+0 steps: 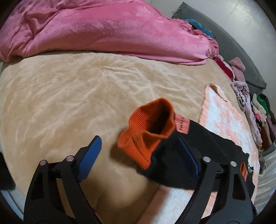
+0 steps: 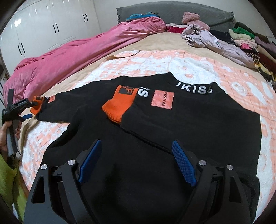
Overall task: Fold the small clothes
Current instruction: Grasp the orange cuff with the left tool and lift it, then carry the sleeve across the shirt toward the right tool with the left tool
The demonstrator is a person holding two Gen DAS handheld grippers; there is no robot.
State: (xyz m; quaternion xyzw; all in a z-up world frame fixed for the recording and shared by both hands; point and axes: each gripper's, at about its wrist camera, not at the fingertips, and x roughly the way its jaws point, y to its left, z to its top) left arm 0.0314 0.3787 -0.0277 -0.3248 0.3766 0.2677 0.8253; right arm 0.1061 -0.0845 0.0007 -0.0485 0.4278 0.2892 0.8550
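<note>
Black fleece fills the near part of the right wrist view: the black sweatshirt lies spread flat on a peach-and-white blanket on the bed. One sleeve is folded across the chest, its orange cuff resting beside a pink patch and white lettering. The right claw hovers over the lower part of the garment, its blue-padded fingers spread wide with nothing between them.

From the left wrist view, the left claw is also spread wide. The other sleeve lies across it, the black cloth draped over the right-hand finger and the second orange cuff standing open between the fingers. Whether that finger actually presses the cloth cannot be told.

Beyond, a pink duvet is bunched along the far side of the bed's tan sheet. A pile of mixed clothes sits near the grey headboard, with white wardrobes behind.
</note>
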